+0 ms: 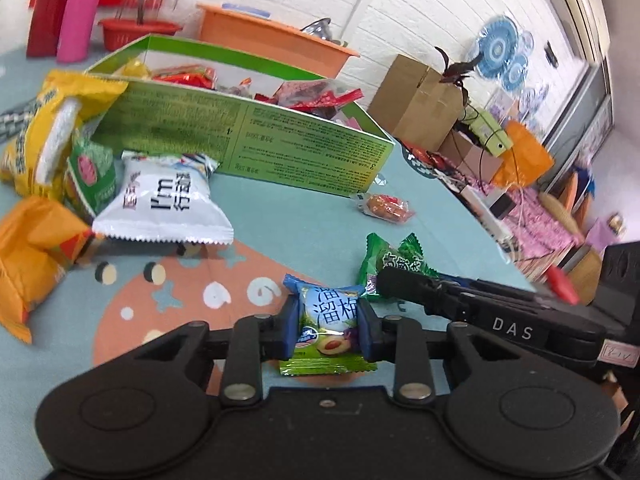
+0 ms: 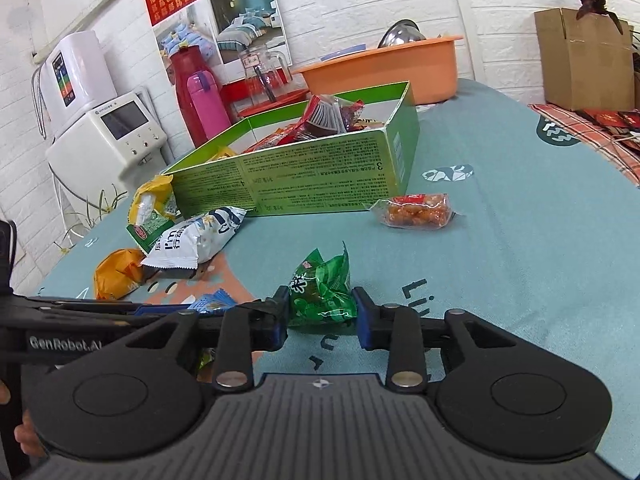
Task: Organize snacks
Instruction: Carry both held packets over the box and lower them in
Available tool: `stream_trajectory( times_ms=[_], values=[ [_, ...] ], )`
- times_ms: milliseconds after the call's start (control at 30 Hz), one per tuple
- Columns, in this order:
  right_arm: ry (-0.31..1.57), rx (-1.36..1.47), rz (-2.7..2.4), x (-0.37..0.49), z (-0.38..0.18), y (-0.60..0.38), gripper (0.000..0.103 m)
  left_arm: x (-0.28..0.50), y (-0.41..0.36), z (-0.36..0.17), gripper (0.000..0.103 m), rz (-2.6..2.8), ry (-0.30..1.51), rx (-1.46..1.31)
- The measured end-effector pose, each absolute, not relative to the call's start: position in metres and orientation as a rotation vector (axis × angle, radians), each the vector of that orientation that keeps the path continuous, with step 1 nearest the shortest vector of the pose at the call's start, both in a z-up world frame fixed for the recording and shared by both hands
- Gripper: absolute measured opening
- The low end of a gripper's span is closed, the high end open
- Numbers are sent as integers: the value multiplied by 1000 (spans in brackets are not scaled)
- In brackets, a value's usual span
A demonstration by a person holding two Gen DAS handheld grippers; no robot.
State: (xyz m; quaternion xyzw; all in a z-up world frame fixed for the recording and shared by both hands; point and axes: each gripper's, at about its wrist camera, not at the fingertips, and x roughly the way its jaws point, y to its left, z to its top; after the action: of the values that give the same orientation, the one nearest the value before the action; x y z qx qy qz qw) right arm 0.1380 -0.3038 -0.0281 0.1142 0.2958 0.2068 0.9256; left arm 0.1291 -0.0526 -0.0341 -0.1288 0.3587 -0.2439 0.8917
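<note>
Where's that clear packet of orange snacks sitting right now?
The clear orange snack packet lies alone on the teal tablecloth, just off the near right corner of the green box.

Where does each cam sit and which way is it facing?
Left wrist: on the left gripper, looking down its fingers at a blue plum packet between the pads; right gripper's arm at right.
Right wrist: on the right gripper, pads on a green packet; fingertips lower left.
Shared: green box, white packet, orange basin.
</note>
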Motion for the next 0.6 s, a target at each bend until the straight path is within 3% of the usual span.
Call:
stream_trajectory(
  times_ms=[300, 600],
  values=[
    [460, 236, 510, 141, 23, -293, 54, 132, -28, 33, 67, -571, 583, -335],
    [358, 240, 533, 196, 61, -272, 55, 193, -1, 76, 68, -467, 482, -398]
  ],
)
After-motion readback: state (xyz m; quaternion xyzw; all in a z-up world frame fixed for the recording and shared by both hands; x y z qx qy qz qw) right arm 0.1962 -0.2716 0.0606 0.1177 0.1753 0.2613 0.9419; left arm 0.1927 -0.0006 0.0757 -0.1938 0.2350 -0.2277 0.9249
